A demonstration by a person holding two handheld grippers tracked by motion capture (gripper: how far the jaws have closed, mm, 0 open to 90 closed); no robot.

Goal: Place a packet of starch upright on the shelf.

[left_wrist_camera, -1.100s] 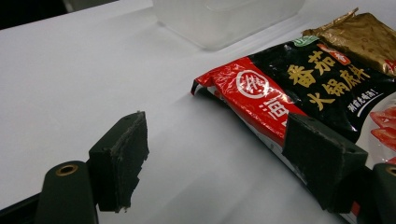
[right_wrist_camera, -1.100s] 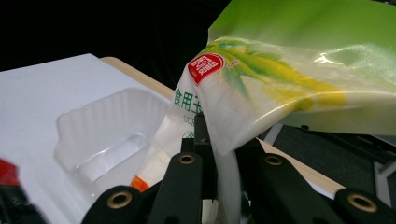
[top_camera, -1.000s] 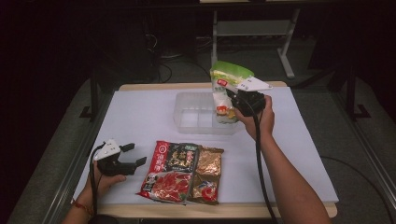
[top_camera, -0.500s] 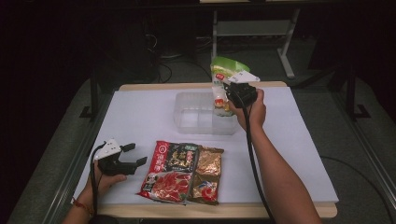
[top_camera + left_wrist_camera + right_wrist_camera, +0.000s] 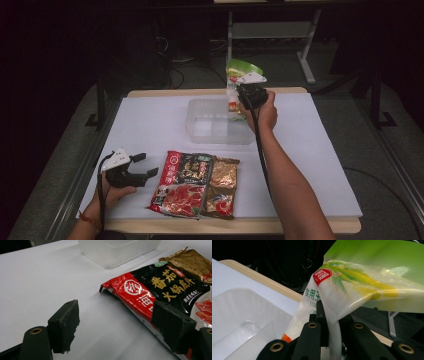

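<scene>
Left gripper point(image 5: 145, 166) rests low on the white table cover point(image 5: 150, 125) at the near left corner, jaws standing wide apart with nothing between them. Just to its right lies the red-and-black soup base packet point(image 5: 185, 184), flat, with a gold packet point(image 5: 223, 175) touching its right edge. The left gripper view shows the printed face of the red-and-black packet point(image 5: 160, 290) running under the right-hand jaw, its lifted corner toward the clear container point(image 5: 117, 250); no pad presses on it.

Centre of the table: the clear plastic container point(image 5: 220, 135), open side up.

Right gripper point(image 5: 239, 96) is held above the container's far right corner, jaws pressed together on the green-and-white bag point(image 5: 241, 70). In the high view the bag's long axis stands roughly upright: green top above the gripper, lower end hanging toward the container's far rim. The right gripper view adds what the high view cannot resolve: the bag's point(image 5: 352, 287) film is pinched between the pads at mid-length, the green top folds over to the right, a red round logo faces the camera, and the container's divided interior point(image 5: 244, 322) sits below left of the jaws.
</scene>
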